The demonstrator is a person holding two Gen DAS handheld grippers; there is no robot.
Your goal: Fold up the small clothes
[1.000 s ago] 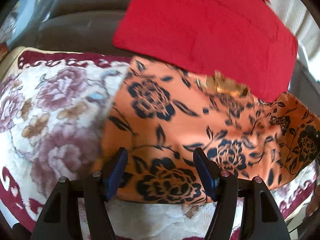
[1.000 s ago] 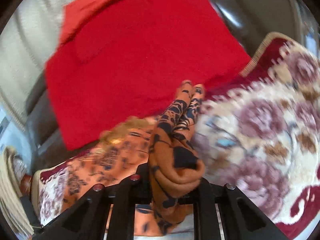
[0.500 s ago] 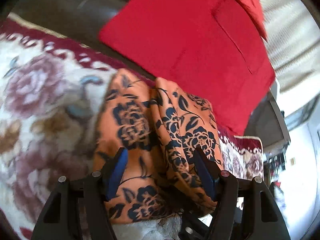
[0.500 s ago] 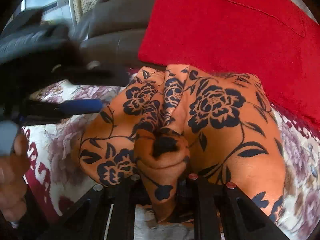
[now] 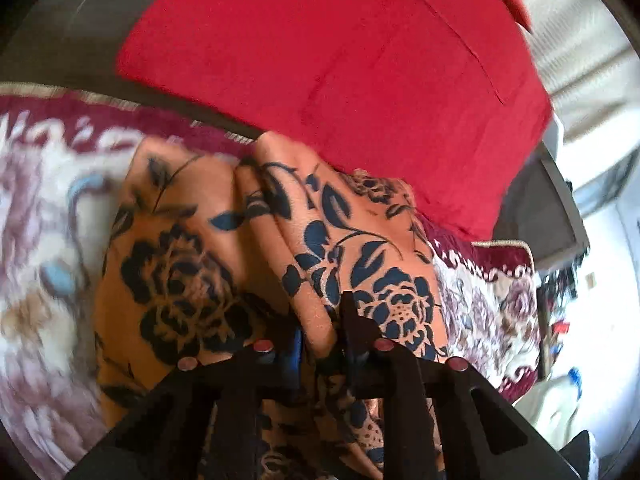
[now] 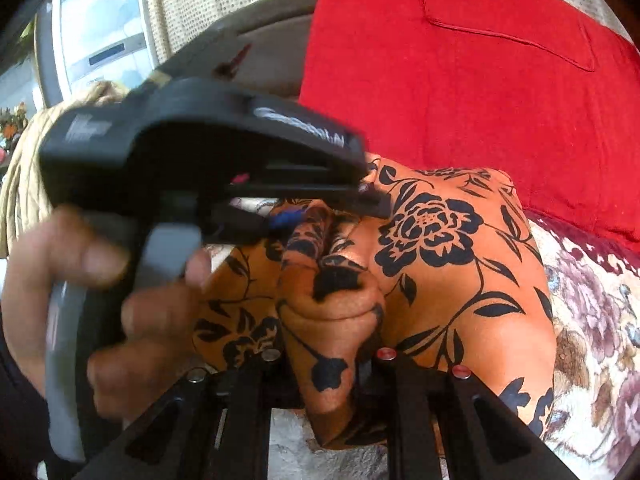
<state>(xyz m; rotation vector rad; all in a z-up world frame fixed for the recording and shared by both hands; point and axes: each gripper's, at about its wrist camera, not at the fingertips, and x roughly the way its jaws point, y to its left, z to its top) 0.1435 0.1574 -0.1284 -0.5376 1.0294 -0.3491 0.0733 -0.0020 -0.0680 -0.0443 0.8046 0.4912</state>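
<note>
An orange garment with dark floral print [image 5: 180, 240] lies bunched and partly folded on a flowered blanket [image 5: 40, 260]. My left gripper [image 5: 322, 320] has its jaws closing on a raised fold of this cloth, and the pads press the fabric between them. In the right wrist view the same garment [image 6: 440, 248] spreads out ahead. My right gripper [image 6: 328, 344] is shut on a thick rolled bunch of it. The left gripper [image 6: 296, 216], held by a hand [image 6: 60, 280], pinches the cloth just beyond that bunch.
A large red cushion [image 5: 360, 60] leans on the dark sofa back [image 5: 60, 20] right behind the garment, also the red cushion [image 6: 480, 80] at upper right. The flowered blanket [image 6: 592, 300] covers the seat. A pale curtain [image 6: 192, 0] hangs at the back.
The left gripper's wide jaws have closed onto a fold of the orange garment. It has moved closer to the right gripper, which keeps its hold on the bunched cloth.
</note>
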